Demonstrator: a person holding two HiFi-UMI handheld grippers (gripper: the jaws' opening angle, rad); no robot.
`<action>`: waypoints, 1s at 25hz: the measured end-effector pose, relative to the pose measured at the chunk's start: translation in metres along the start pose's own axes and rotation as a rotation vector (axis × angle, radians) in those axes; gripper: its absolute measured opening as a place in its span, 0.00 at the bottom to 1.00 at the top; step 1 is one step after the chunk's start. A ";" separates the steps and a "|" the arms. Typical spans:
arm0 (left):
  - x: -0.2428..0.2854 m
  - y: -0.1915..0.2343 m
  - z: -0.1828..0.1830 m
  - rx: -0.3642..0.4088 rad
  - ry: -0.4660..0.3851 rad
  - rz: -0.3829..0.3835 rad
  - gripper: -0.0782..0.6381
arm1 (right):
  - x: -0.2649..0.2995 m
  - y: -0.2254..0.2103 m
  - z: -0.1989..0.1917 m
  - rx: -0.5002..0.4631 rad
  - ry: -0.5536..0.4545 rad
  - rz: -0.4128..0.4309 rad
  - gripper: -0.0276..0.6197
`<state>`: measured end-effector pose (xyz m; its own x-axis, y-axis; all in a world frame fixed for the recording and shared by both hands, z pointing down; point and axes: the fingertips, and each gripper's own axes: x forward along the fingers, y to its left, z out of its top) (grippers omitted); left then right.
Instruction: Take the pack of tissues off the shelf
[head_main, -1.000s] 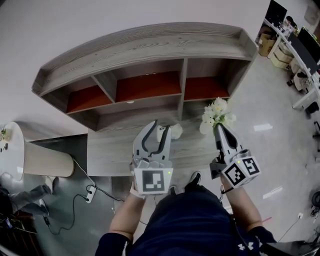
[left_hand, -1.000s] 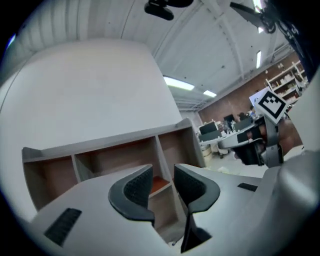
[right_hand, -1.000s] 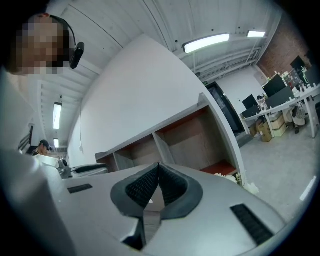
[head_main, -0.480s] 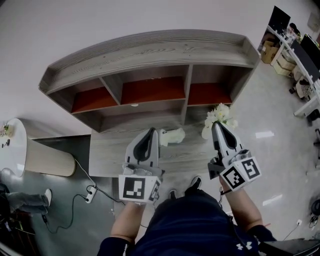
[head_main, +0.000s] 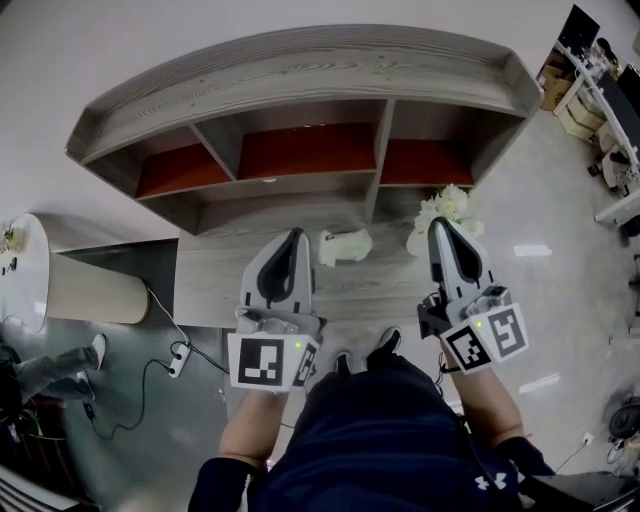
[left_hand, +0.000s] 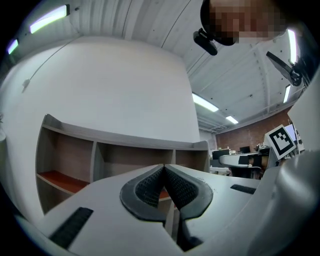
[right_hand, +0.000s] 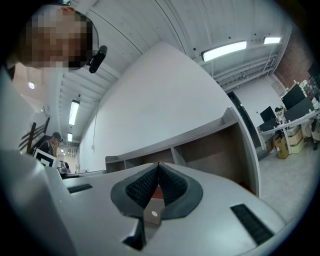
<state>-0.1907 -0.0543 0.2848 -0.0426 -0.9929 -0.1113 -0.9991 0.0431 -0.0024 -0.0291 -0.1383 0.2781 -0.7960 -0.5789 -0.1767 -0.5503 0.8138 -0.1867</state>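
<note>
Head view, tissue pack (head_main: 346, 246) beside left hand-held gripper (head_main: 295, 240)

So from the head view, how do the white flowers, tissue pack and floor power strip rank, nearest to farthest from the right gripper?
1. White flowers, just past the tip of the right gripper.
2. Tissue pack, off to its left, toward the middle.
3. Power strip, far off at lower left.
</note>
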 end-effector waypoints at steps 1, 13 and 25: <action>0.001 0.000 -0.003 -0.002 0.006 0.004 0.13 | 0.000 -0.001 -0.001 -0.006 0.002 0.005 0.06; 0.012 -0.004 -0.021 0.023 0.058 0.015 0.13 | 0.007 -0.015 -0.016 0.000 0.038 0.019 0.06; 0.020 -0.004 -0.036 0.008 0.087 0.012 0.13 | 0.019 -0.016 -0.028 0.006 0.063 0.047 0.06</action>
<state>-0.1882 -0.0786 0.3183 -0.0550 -0.9982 -0.0242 -0.9984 0.0552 -0.0094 -0.0427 -0.1606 0.3045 -0.8351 -0.5358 -0.1246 -0.5110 0.8394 -0.1851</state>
